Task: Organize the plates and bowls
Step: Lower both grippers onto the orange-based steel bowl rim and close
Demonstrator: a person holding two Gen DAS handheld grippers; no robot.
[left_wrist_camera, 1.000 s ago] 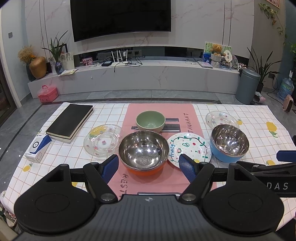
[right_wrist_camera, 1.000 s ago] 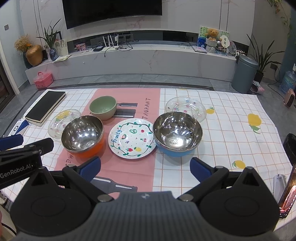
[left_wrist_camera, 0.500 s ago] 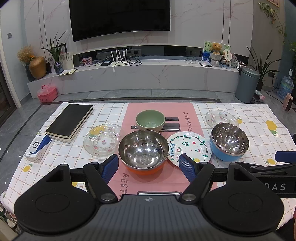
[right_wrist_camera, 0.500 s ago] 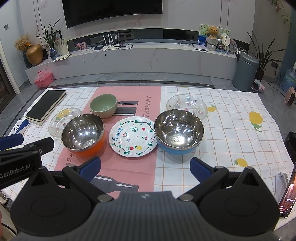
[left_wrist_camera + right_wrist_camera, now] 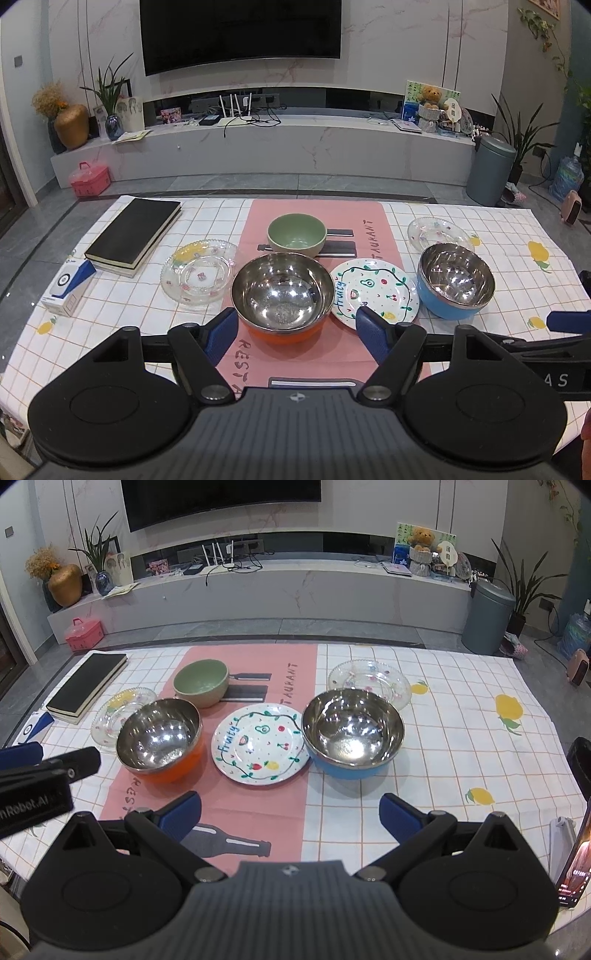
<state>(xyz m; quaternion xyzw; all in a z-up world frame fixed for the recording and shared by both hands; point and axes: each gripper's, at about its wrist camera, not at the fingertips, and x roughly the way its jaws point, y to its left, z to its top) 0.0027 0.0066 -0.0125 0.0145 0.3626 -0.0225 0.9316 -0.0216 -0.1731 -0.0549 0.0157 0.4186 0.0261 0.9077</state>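
Observation:
On the checked tablecloth stand an orange steel-lined bowl (image 5: 282, 295) (image 5: 159, 738), a blue steel-lined bowl (image 5: 456, 282) (image 5: 352, 731), a green bowl (image 5: 296, 234) (image 5: 201, 681), a white painted "Fruity" plate (image 5: 375, 291) (image 5: 260, 744) and two clear glass plates, one at the left (image 5: 199, 269) (image 5: 118, 710) and one at the right (image 5: 437, 230) (image 5: 369, 681). My left gripper (image 5: 297, 330) is open and empty, just short of the orange bowl. My right gripper (image 5: 290, 810) is open and empty, in front of the white plate and blue bowl.
A black book (image 5: 135, 230) and a small blue-white box (image 5: 68, 286) lie at the table's left. A phone (image 5: 574, 860) stands at the right front edge. A pink runner (image 5: 317, 214) crosses the middle. The far table edge faces a TV bench.
My right gripper has moved forward, closer to the white plate and blue bowl. The left gripper has hardly moved. No dishes have shifted.

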